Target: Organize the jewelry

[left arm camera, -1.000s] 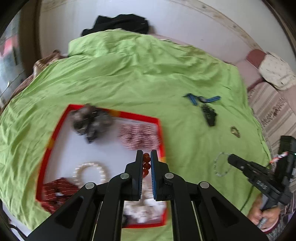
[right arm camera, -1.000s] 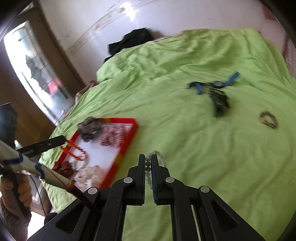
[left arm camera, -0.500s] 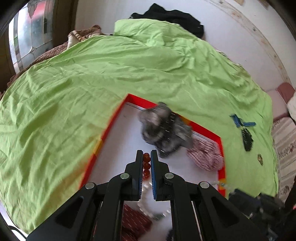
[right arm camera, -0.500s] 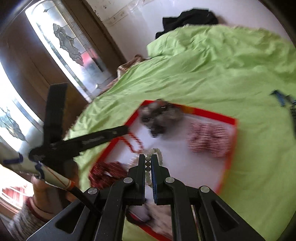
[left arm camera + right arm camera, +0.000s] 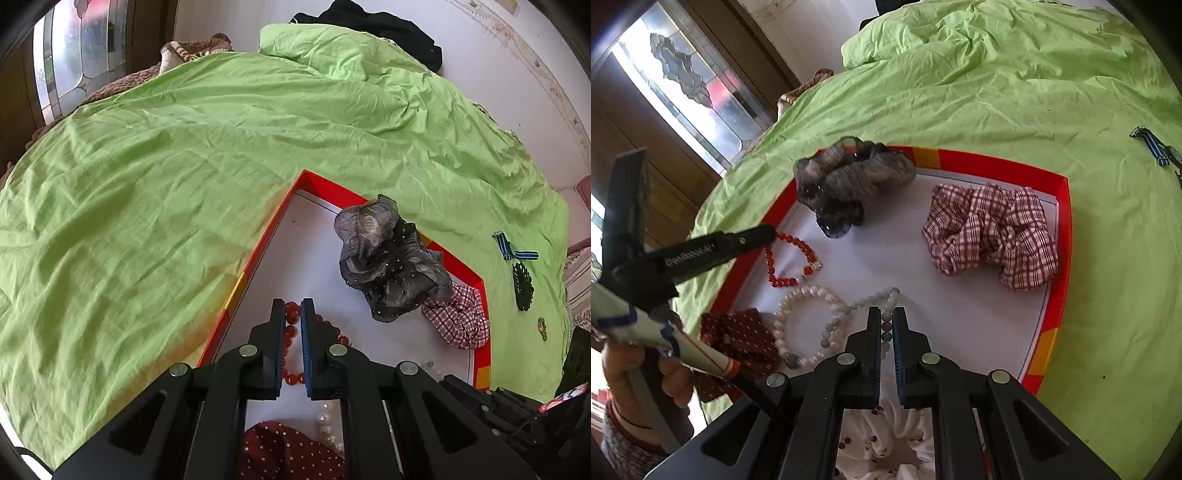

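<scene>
On a bed draped in a green sheet [image 5: 184,184], we see a red-rimmed tray [image 5: 1065,236] with a white floor taking in the jewelry. The left gripper [image 5: 293,314] hangs over the tray's near left corner, its jaws clenched on a red bead bracelet [image 5: 792,262], whose loop lies partly on the tray floor in the right wrist view. The right gripper [image 5: 886,321] is likewise clamped, on a strand of pale grey-green beads [image 5: 862,302] (the strand trails down onto the tray and lies touching a white pearl bracelet [image 5: 801,314]).

Around them in the tray we count a grey gauzy scrunchie [image 5: 849,177] at the far edge, a red-and-white checked scrunchie [image 5: 990,232] to its right, a dark red dotted scrunchie [image 5: 742,336] at the near left and a white patterned scrunchie [image 5: 886,435] under the right gripper's body.

Well apart on the sheet, to the right of the tray, lie a blue striped strap [image 5: 511,251], a black comb-like piece [image 5: 522,286] and a small brassy ring-shaped item [image 5: 542,328]. We also see the person's left hand [image 5: 631,373] gripping the left tool's handle at the lower left of the right wrist view, a knitted cuff at the wrist. A dark garment [image 5: 388,26] rests at the head of the bed.
</scene>
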Available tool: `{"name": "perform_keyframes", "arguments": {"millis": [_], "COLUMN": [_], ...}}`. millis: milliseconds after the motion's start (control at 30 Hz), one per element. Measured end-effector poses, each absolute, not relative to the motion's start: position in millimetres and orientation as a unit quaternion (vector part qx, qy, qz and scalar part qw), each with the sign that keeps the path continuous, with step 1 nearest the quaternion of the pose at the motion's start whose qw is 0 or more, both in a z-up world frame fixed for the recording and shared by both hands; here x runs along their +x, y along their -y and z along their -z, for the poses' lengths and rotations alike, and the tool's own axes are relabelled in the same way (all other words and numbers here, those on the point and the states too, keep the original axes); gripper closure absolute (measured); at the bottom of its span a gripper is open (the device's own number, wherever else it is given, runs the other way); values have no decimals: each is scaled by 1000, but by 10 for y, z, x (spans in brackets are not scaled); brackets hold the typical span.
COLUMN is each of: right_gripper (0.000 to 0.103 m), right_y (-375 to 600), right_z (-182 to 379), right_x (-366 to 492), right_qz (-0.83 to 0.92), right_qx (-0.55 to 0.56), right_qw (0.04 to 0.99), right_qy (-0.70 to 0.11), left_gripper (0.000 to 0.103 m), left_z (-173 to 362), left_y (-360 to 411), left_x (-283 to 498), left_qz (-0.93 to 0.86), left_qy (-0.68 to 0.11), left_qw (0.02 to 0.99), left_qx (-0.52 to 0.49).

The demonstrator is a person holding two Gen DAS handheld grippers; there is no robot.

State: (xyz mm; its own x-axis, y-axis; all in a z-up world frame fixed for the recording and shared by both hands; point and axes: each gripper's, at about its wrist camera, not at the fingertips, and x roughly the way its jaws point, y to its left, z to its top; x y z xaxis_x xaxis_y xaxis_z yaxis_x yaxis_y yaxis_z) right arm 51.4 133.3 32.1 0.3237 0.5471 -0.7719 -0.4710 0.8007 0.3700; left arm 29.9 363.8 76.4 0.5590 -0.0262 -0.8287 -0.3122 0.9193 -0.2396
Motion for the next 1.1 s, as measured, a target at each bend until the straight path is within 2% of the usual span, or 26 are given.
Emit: {"name": "perform_keyframes", "arguments": {"millis": [67, 133, 200, 467, 767, 900, 1100], "right_gripper": [94, 87, 78, 74, 74, 71, 69], "right_y": [-1329, -1310, -1268, -938, -233, 125, 699], "right_z": [-327, -357, -420, -709, -740, -713, -592], "right_x": [486, 453, 398, 111, -160, -351, -588], "right_qz": [-308, -307, -305, -292, -249, -229, -193], "right_qx": [31, 27, 21, 10, 36, 42, 63], "right_qw": [817, 821, 827, 851, 863, 867, 867], "right_qy": [-485, -481, -472, -436, -437, -441, -456], "left_gripper": [94, 92, 84, 65, 64, 58, 57], "left_z": [-794, -854, -940, -1387, -1623, -1667, -1652], "left_y": [-3615, -3574, -3512, -3079, -2332, -1964, -1493], "left_x": [277, 236, 175, -300, -760, -954, -1159], "left_qz": [-81, -82, -83, -97, -72, -48, -13], "left_qy": [-461, -456, -451, -415, -401, -397, -411], "left_qw": [865, 868, 873, 897, 911, 914, 909], "left_qx": [-182, -176, -167, -114, -72, -65, -70]}}
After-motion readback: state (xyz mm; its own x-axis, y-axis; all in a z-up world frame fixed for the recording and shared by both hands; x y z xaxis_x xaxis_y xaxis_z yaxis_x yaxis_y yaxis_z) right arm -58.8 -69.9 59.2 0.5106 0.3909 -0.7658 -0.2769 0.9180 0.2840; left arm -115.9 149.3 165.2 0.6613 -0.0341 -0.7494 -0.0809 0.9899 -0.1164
